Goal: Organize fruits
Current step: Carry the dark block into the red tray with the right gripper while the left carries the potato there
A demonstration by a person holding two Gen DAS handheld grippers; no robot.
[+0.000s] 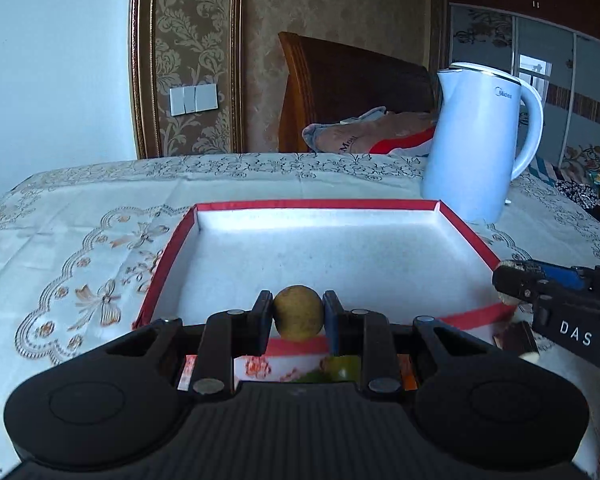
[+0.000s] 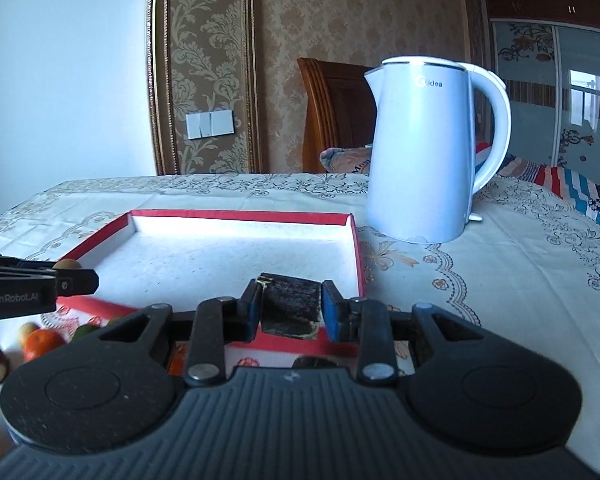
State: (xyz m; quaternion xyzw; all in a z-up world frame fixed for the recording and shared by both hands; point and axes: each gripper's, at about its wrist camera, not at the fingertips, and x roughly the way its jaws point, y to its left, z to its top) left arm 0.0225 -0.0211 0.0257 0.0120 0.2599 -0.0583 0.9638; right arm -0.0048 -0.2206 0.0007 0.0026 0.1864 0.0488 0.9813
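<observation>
Your left gripper (image 1: 298,314) is clamped on a small round brownish fruit (image 1: 298,317) over the near rim of the red-edged tray (image 1: 466,232); your right gripper (image 2: 291,304) pinches a dark blocky piece (image 2: 291,306) at the same rim; only the right view shows an orange (image 2: 40,342) and other fruit on the tablecloth (image 2: 500,272) before the tray's near left corner; the tray floor lies bare; a white kettle (image 2: 420,152) stands beside its far right corner.
</observation>
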